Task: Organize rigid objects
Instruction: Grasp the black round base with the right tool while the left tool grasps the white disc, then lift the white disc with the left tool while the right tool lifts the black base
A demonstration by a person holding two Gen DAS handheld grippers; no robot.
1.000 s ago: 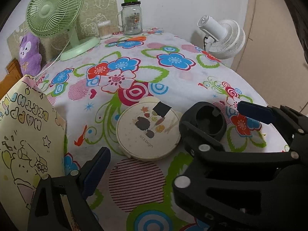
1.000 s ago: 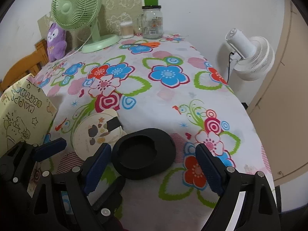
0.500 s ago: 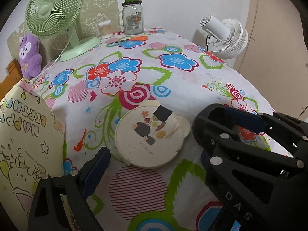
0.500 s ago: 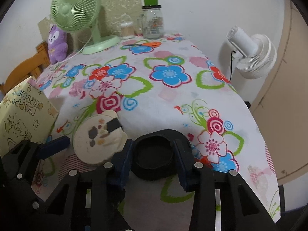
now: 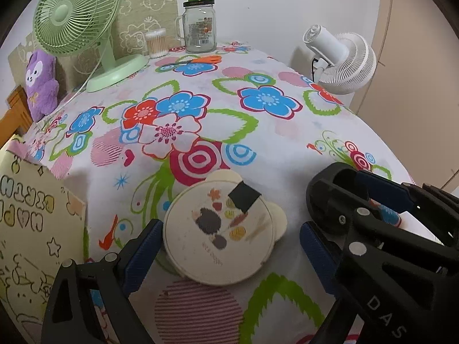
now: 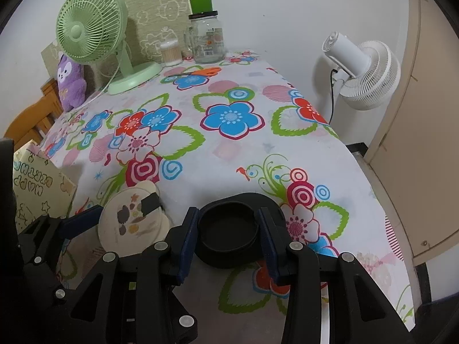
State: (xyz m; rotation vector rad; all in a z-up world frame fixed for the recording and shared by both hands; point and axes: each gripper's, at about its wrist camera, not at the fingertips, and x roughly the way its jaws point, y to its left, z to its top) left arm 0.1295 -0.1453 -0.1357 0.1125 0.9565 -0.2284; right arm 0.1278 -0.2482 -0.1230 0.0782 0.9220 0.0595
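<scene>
A black round holder (image 6: 226, 229) sits on the flowered tablecloth (image 6: 229, 149), with my right gripper (image 6: 228, 239) shut on it, blue pads pressing both sides. In the left wrist view the same holder (image 5: 335, 186) shows at the right, partly hidden by the right gripper's frame. A cream round case with a hedgehog picture (image 5: 218, 238) lies flat between the fingers of my left gripper (image 5: 231, 228), which is open. Its left pad stands close to the case's rim and its right pad is apart. In the right wrist view the case (image 6: 133, 219) lies left of the holder.
At the far end stand a green fan (image 5: 74, 14), a glass jar (image 5: 199, 25), a tub of cotton swabs (image 5: 156, 43) and orange scissors (image 5: 198, 60). A purple plush (image 5: 40, 83) and a yellow birthday bag (image 5: 31, 229) are left. A white fan (image 5: 341, 57) stands off the right edge.
My right gripper went from wide open around the black holder to shut on it. The cream case now sits nearer, between the left gripper's fingers.
</scene>
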